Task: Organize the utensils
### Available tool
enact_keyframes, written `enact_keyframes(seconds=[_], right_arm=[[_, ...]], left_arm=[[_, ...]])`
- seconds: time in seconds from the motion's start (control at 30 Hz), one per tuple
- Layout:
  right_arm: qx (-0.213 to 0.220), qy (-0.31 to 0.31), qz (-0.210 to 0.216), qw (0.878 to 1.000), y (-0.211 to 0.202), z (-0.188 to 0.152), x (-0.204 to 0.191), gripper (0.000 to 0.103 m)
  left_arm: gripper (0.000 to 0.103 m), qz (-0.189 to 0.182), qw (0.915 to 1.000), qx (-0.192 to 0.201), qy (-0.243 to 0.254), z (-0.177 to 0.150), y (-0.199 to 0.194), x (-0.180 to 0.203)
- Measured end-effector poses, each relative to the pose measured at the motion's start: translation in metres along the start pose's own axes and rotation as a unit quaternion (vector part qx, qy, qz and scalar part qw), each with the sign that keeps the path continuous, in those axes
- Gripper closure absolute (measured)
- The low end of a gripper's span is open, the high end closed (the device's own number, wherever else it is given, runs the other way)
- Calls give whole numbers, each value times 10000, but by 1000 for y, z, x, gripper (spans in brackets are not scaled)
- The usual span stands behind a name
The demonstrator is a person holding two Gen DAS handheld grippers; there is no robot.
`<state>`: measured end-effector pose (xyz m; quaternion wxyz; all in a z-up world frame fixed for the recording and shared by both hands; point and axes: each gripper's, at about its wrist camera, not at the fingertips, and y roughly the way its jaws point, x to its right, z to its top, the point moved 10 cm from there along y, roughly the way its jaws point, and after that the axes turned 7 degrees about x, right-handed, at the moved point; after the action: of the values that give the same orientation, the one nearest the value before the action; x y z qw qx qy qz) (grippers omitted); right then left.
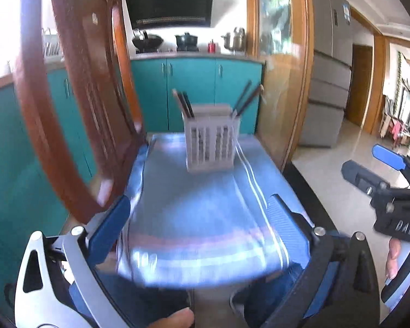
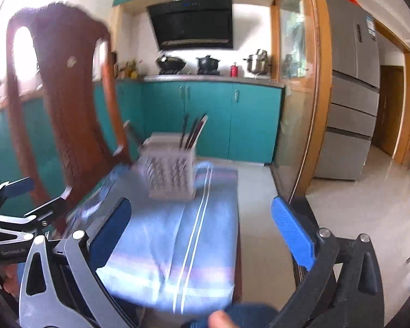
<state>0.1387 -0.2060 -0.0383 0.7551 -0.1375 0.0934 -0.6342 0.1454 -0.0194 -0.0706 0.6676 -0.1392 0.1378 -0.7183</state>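
Presently, your left gripper [image 1: 199, 227] stands wide open with nothing between its blue pads; your right gripper [image 2: 201, 232] is likewise wide open and empty. No earlier view is on hand, so only this state is recorded.

Carrier: a small table [image 1: 309, 191] covered by a blue striped cloth [image 1: 199, 213]. You hold both grippers over its near edge, well apart from the holder.

Container: 1 white slatted utensil holder [image 1: 211, 139] stands upright on the cloth near the far edge of the table, roughly central in the left wrist view. It appears divided into compartments; the exact count cannot be told through the blur.

Contents: dark chopsticks [image 1: 184, 104] lean out of the holder's left end, and a second group of chopsticks [image 1: 246, 99] leans out of its right end. In the right wrist view the holder [image 2: 172, 175] shows dark sticks [image 2: 192, 134] rising from its right side and one handle slanting left. How many pieces each group holds cannot be told. The slats show something behind them lower down, too blurred to name.

Surroundings: a brown wooden chair [image 1: 76, 87] stands just beside the table's left edge. Your right gripper also shows at the right margin of the left wrist view, off the table's right edge. The cloth's near half carries no utensils.
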Motion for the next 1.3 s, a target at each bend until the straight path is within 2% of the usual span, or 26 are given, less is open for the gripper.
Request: enact_keyframes(seconds=[0.13,0.3,0.67,1.3], right_arm=[[221,-294,-195,9991,-21,-9,-19,3],[431,-224,-311,9983,-32,-4,-27,3],[375,188,-449,9981,-34,-3,-12,3],[445,140,-492,9977,-41,-2,-13,3]], left_arm=[[3,189,9997,164,-2,-1,-19,-13],[3,296,9990,343,42,6,-33,-20],[3,298,9980,525,192,14,-46,-11],[3,196,9980,542,268,13,-48,-3]])
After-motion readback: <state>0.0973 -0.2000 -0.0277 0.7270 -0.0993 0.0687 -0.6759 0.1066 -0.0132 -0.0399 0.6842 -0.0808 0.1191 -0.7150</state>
